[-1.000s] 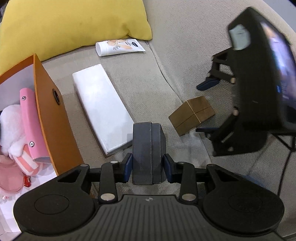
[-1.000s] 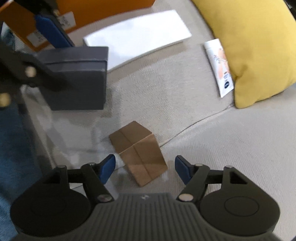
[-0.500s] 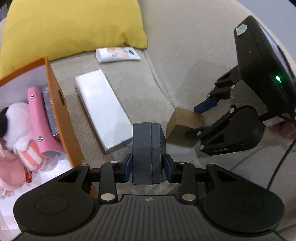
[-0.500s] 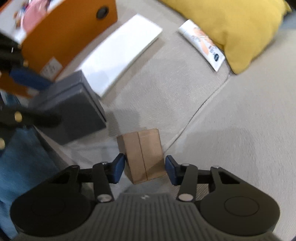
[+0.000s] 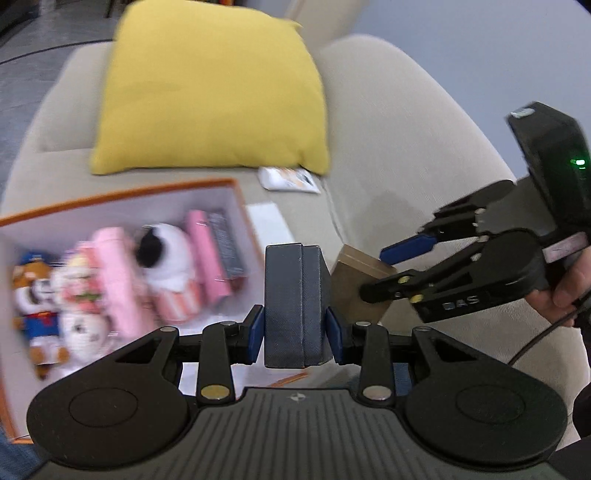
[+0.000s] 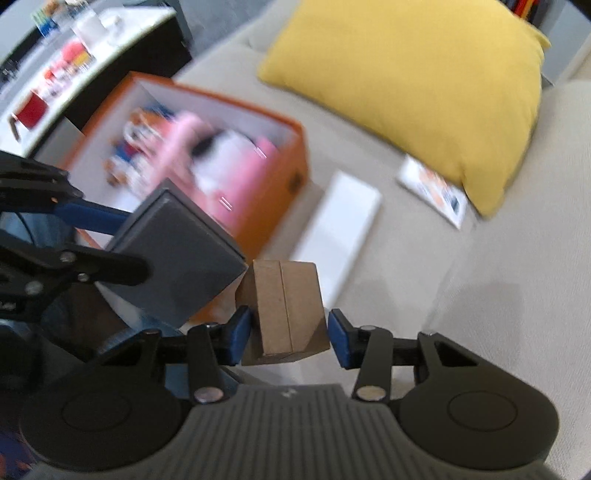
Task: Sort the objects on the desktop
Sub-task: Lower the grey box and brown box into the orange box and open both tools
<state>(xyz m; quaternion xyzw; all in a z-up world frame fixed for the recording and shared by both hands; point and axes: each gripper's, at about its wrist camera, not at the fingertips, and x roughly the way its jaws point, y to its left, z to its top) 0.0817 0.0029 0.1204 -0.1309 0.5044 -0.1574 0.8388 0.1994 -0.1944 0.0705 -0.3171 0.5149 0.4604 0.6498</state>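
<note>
Since a second ago the right gripper (image 6: 290,338) has closed its jaws on the brown cardboard box (image 6: 286,310) and lifted it off the sofa (image 6: 461,295). The left gripper (image 5: 295,336) stays clamped on the dark grey box (image 5: 295,306), now raised beside the orange bin (image 5: 236,195). Only the right wrist view shows a white table (image 6: 122,26) of small items behind; only the left wrist view shows the hand (image 5: 565,291) holding the right gripper.
</note>
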